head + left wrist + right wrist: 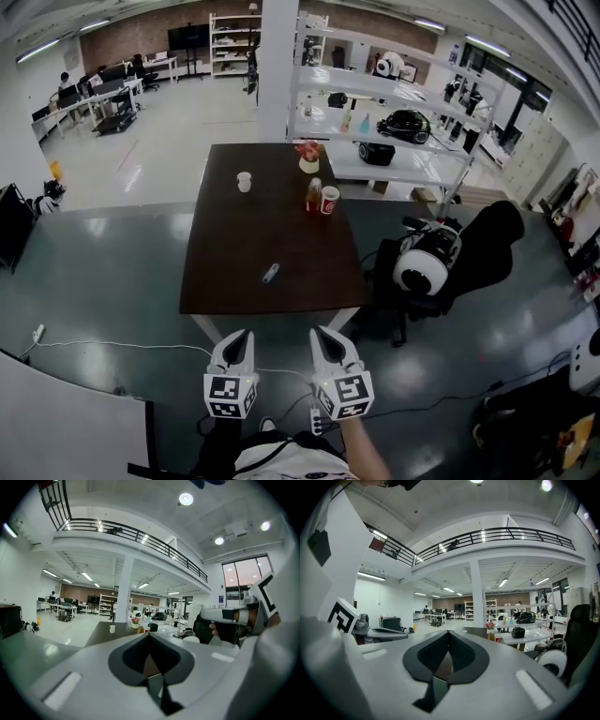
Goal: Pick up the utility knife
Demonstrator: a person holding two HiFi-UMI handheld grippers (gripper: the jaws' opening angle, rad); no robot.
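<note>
A utility knife lies untouched near the front edge of the counter; the left hand-held gripper and right hand-held gripper, jaws together and empty, hover short of it, pickup not begun

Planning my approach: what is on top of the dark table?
A utility knife near the front edge, and farther back a white cup, a flower pot, a bottle and a red cup. Anything behind the flower pot is covered.

A large, open, lab-like office hall; white shelving racks hold equipment; desks with monitors stand far back. A railed mezzanine runs overhead.
</note>
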